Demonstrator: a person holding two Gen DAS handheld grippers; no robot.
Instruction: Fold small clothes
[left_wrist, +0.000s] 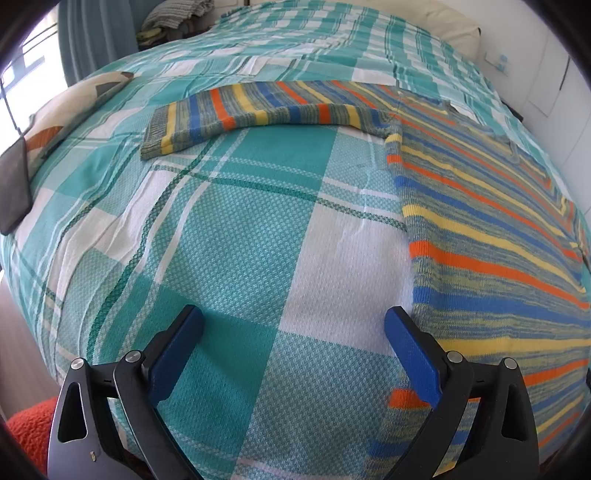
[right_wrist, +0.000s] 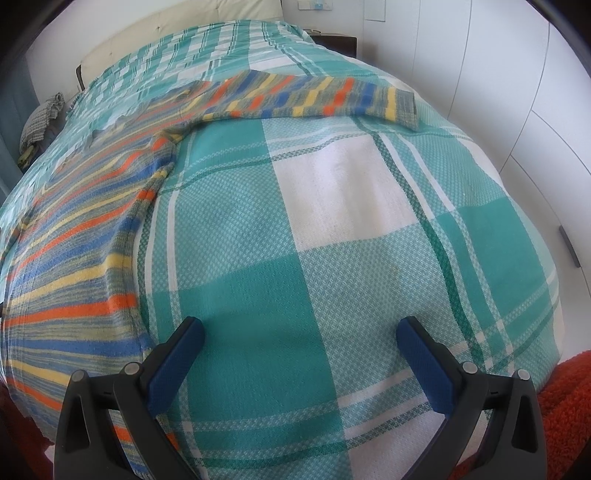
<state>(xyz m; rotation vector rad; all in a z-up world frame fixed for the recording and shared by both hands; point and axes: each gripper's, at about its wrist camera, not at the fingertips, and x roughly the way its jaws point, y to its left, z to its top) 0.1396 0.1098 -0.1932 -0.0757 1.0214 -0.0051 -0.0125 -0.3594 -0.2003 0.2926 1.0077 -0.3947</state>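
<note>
In my left view, the left gripper (left_wrist: 293, 325) sits low centre, jaws wide apart and empty over the bedspread (left_wrist: 236, 229). The sweater (left_wrist: 498, 258) lies flat at right, one sleeve (left_wrist: 258, 110) stretched toward upper left. In my right view, the right gripper (right_wrist: 300, 336) likewise gapes empty; the sweater fills the left.

Bed (left_wrist: 240, 229) covered with teal-and-white checked bedspread (right_wrist: 332, 229). Striped knit sweater (left_wrist: 498, 229) lies flat on bedspread, sleeves stretched out left and right at far end. Dark tablet-like object (left_wrist: 14, 188) at left edge.
</note>
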